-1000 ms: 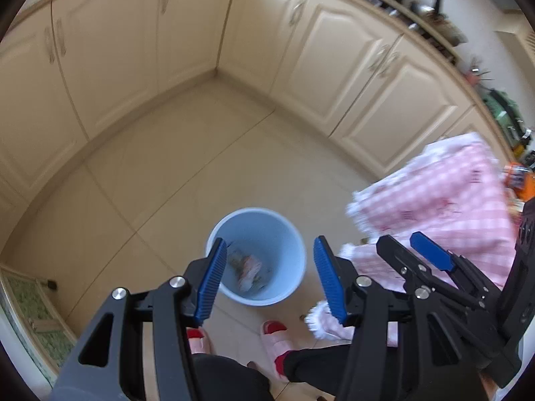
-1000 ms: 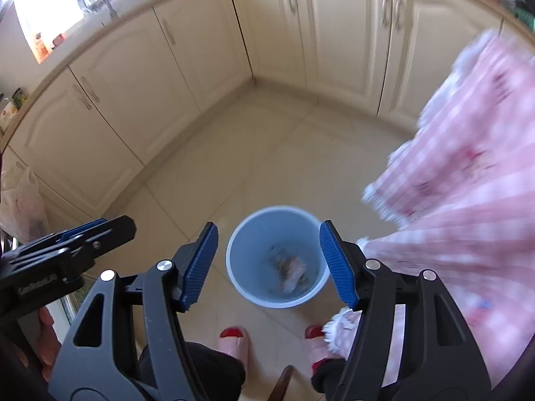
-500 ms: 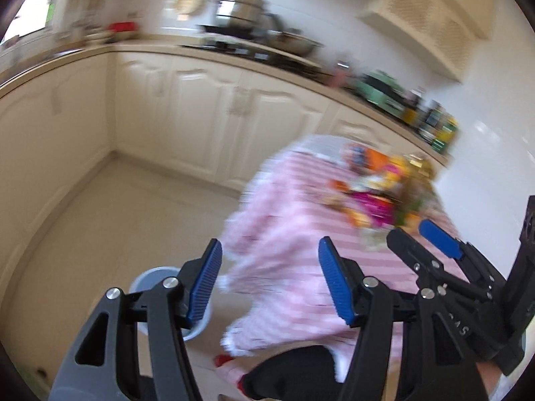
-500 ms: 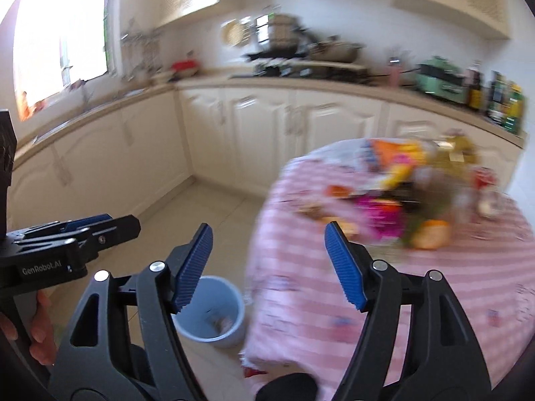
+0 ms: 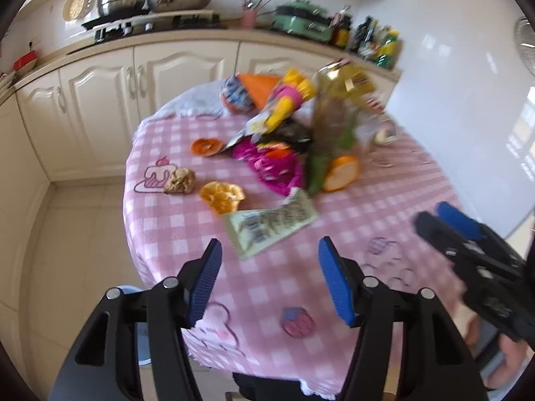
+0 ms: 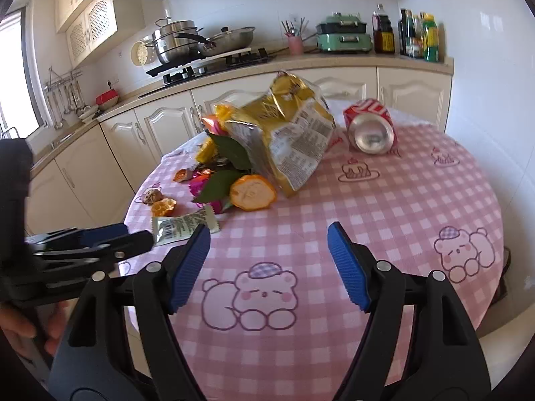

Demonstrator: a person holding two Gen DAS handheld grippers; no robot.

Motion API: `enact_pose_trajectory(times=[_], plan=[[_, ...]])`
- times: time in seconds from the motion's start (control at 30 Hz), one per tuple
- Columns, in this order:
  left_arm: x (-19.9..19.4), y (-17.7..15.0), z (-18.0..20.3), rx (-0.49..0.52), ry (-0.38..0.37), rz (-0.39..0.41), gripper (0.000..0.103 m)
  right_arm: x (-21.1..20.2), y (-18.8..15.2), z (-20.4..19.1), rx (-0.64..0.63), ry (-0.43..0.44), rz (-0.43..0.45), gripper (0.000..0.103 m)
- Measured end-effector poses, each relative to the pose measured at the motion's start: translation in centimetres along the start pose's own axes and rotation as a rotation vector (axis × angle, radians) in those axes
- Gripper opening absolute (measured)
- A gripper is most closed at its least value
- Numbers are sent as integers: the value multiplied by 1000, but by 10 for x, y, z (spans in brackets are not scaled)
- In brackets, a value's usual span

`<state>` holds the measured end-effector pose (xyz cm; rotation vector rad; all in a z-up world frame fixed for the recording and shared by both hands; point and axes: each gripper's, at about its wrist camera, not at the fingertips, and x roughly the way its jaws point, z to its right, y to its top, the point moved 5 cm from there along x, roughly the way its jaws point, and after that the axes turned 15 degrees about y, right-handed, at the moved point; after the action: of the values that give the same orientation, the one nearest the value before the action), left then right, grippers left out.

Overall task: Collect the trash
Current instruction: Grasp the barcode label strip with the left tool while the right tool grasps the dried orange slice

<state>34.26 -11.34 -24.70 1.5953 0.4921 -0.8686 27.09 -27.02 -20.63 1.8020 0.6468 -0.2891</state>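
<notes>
Hovering: left gripper (image 5: 269,282) and right gripper (image 6: 267,264) over the table's near edge (image 6: 301,361), jaws just widened, both empty.
Trash: pale wrapper (image 5: 271,225) ahead, touching neither.
Room: bare cloth (image 6: 384,217) beneath the right gripper.

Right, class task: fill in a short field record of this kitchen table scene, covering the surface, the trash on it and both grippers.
surface: round table with pink checked cloth
large trash: gold crinkled snack bag; red drink can on its side
small trash: orange peel piece; pale green flat wrapper
left gripper: open, nothing held
right gripper: open, nothing held
</notes>
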Motion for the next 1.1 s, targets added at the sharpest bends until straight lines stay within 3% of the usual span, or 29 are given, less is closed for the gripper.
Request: enact_pose_trajectory(times=[0.23, 0.27, 0.33, 0.43, 0.5, 0.77, 1.1], plan=[[31, 8, -5, -71, -3, -34, 57, 13, -3, 3, 22, 36, -21, 73], [32, 8, -5, -81, -3, -34, 47, 15, -3, 2, 22, 37, -23, 73], [32, 7, -4, -95, -9, -34, 37, 19, -4, 4, 27, 36, -28, 73], [35, 5, -3, -108, -30, -44, 8, 25, -3, 6, 45, 46, -39, 73], [35, 3, -4, -128, -52, -40, 4, 28, -5, 6, 54, 47, -47, 74], [7, -13, -9, -211, -162, 35, 0, 35, -7, -3, 73, 69, -64, 74], [-41, -15, -54, -305, -129, 196, 0, 52, -4, -50, 12, 125, -86, 74]])
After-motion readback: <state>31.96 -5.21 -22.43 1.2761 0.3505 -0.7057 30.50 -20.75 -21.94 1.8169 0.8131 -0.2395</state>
